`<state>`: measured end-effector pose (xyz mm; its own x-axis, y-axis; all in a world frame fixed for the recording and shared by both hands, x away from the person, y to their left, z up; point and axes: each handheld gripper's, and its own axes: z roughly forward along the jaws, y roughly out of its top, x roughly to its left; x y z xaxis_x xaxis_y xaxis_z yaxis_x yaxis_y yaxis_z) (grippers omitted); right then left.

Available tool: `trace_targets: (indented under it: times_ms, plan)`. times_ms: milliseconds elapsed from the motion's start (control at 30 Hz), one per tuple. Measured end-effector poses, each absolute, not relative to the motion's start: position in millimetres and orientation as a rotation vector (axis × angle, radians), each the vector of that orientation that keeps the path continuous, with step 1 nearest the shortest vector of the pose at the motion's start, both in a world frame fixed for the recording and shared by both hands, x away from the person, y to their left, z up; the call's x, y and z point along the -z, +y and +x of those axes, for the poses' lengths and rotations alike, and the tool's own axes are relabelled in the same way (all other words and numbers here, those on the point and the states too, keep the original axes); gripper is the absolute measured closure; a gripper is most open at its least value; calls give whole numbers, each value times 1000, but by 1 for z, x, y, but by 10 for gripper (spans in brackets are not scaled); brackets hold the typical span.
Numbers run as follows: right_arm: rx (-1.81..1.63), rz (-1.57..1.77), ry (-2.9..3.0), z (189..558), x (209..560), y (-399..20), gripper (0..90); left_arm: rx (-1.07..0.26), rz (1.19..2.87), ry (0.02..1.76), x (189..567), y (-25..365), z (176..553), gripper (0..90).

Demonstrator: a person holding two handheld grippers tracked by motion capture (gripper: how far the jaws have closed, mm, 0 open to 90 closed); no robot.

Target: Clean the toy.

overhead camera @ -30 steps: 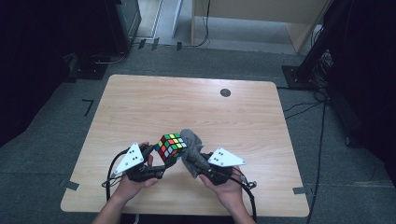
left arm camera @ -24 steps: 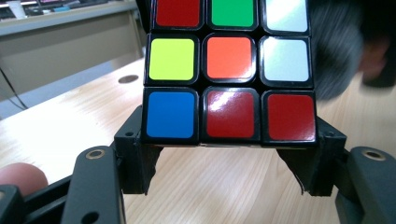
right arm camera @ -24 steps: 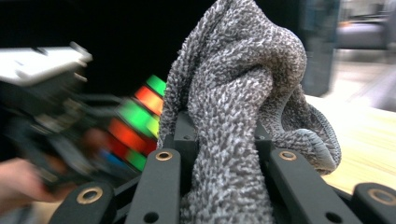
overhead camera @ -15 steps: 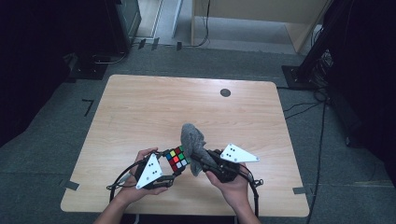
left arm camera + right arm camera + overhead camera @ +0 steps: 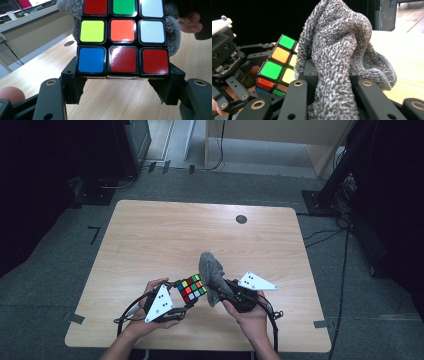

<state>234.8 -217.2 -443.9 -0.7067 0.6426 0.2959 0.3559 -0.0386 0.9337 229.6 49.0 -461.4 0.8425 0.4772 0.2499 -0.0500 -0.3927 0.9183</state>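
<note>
The left gripper (image 5: 186, 301) clamps the cube (image 5: 191, 288) above the table's (image 5: 150, 235) near edge. The right gripper (image 5: 218, 287), clenched on a grey cloth (image 5: 211, 275), sits just right of the cube. The cloth presses against the cube's right side, so wiping likely means rubbing leftward across it.

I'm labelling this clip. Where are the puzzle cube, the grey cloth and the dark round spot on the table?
puzzle cube (image 5: 123, 33), left gripper view, orange centre tile.
grey cloth (image 5: 337, 50), right gripper view, bunched middle fold.
dark round spot (image 5: 241, 219), high view, its centre.
</note>
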Motion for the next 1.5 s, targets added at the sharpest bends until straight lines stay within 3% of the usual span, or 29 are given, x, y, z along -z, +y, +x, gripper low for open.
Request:
trace_targets:
  times_ms: [100, 167, 433, 700, 1500]
  plan:
    - [-1976, 944, 1994, 227, 433, -211, 717, -613, 1926, 333, 464, 47, 230, 342]
    - [-1890, 895, 2010, 223, 428, -203, 717, -614, 1927, 338, 464, 48, 231, 342]
    - [-1723, 1100, 1991, 242, 457, -224, 720, -525, 1781, 431, 451, 62, 236, 342]
    - [-1698, 803, 2157, 233, 467, -185, 718, -406, 1696, 475, 448, 74, 242, 342]
    - [-1633, 767, 2177, 235, 459, -194, 717, -379, 1710, 481, 452, 70, 243, 342]
